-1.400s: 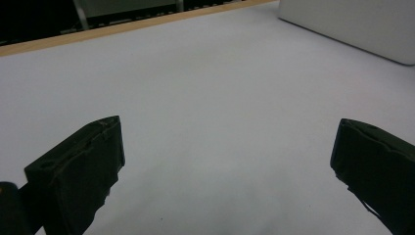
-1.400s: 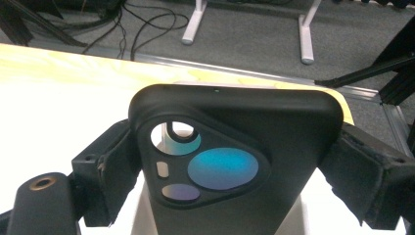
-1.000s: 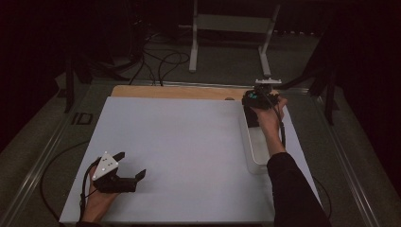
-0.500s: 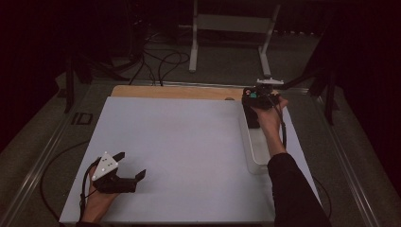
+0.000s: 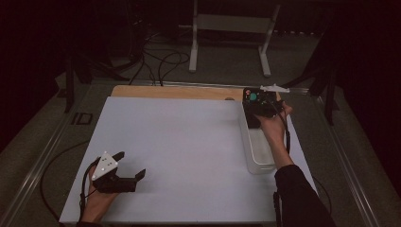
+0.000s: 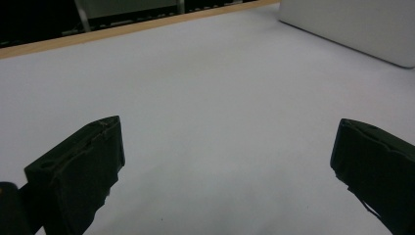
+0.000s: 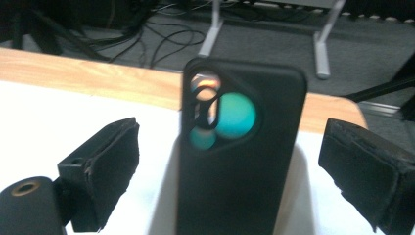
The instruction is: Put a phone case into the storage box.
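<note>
- Standing wide apart in the right gripper view, the jaws of the right gripper [image 7: 230,166] flank a black phone case [image 7: 240,152] without touching it; a gap shows on each side of the case.
- The phone case stands upright between those jaws, its camera cutout at the top showing teal and orange reflections; the picture is too soft to tell what lies behind the cutout.
- From the high view, the right gripper [image 5: 257,106] sits at the far end of a clear plastic tray [image 5: 259,156], with the phone case [image 5: 253,120] propped at that far end; the person's right hand [image 5: 274,125] grips it from behind.
- The tray lies lengthwise along the right edge of the white worktop [image 5: 189,146], with a strip of bare wood beyond it.
- The left gripper [image 5: 130,165] rests at the near left corner of the worktop in the person's left hand [image 5: 97,203], well apart from the tray.
- In the left gripper view its jaws are spread wide over the bare white surface with nothing between them, and a side wall of the tray [image 6: 352,24] shows at the top right.
</note>
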Available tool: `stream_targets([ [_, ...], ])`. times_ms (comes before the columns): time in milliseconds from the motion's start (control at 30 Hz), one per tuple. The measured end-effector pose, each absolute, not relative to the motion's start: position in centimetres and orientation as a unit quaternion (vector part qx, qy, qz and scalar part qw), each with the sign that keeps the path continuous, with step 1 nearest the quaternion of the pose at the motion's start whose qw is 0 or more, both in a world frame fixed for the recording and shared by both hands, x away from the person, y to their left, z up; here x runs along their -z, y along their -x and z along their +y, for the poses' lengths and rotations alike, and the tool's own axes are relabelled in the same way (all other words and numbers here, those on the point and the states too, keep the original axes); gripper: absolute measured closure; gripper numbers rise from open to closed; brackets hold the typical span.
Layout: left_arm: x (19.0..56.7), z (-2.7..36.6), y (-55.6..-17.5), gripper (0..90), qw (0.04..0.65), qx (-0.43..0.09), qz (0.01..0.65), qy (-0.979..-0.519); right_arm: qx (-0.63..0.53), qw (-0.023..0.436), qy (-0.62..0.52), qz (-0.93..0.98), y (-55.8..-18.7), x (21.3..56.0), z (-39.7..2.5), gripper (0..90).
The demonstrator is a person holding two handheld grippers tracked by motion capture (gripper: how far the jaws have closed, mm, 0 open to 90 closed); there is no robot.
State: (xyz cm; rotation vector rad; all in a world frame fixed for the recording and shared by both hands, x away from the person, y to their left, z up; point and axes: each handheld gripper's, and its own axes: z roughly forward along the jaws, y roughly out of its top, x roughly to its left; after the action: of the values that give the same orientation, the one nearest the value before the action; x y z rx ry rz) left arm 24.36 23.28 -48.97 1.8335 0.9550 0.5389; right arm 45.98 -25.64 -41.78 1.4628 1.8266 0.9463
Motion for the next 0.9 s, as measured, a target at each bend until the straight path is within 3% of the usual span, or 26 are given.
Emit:
stream_targets([
  [367, 48.8, 23.2, -24.3, 0.2, 0.478, -0.223, 0.391, -0.754, -0.41, 0.274, -0.485, 0.723, -40.1, 41.2, -24.3, 8.4],
  [900, 48.4, 23.5, -24.3, 0.2, 0.483, -0.23, 0.397, -0.746, -0.457, 0.272, -0.439, 0.724, -33.9, 42.1, -23.7, 8.4],
])
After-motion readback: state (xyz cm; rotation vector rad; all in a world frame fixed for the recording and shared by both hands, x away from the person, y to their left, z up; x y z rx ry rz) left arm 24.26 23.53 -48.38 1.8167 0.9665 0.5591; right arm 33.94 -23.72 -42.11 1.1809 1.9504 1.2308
